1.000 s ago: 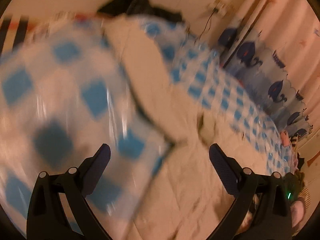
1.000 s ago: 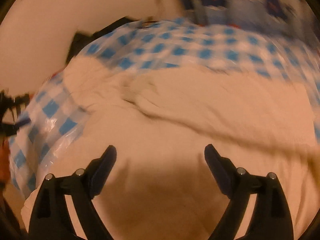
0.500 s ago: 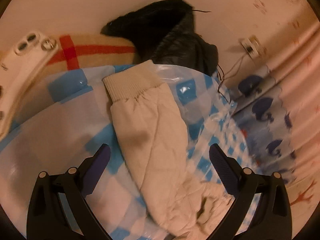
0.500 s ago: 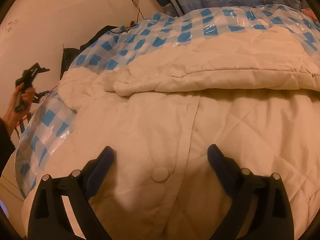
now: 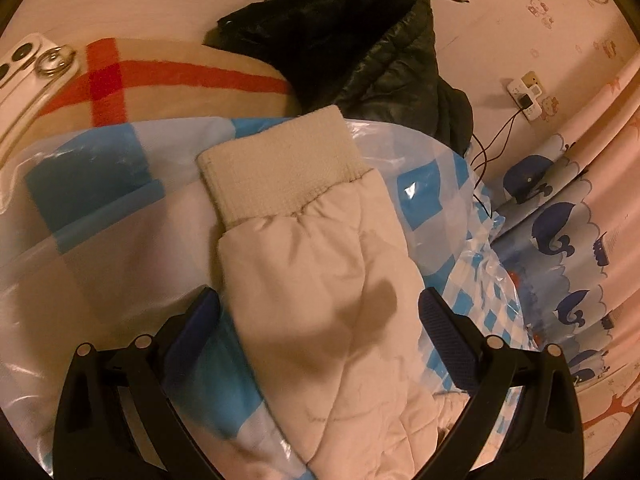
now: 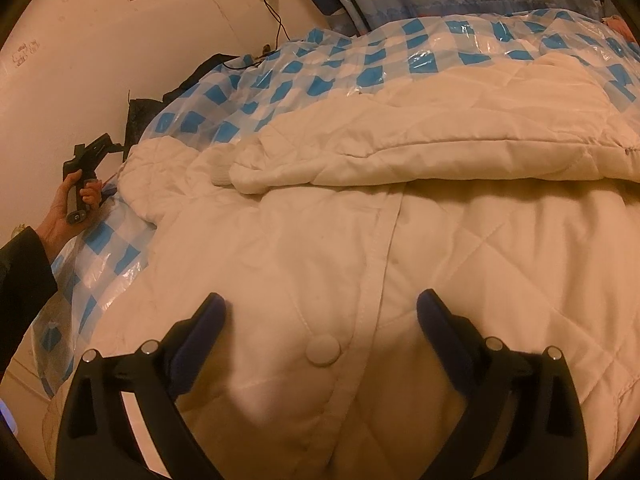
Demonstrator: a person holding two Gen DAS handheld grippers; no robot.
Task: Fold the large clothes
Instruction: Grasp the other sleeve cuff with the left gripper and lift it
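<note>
Both my views are dim and warm orange-tinted, sharp at centre. Fisheye bending curves the edges into black corners. Glare glints off the checked plastic sheet (image 6: 424, 60). Soft shadows fall on the cream jacket (image 6: 440, 240).

Black gripper (image 6: 320, 312), blue-padded jaws, silver screws; dark sleeve (image 6: 20, 280).

Cream quilted jacket (image 6: 460, 240) spread flat on checked plastic, one sleeve (image 6: 420, 152) folded across, ribbed cuff (image 5: 276, 164)
</note>
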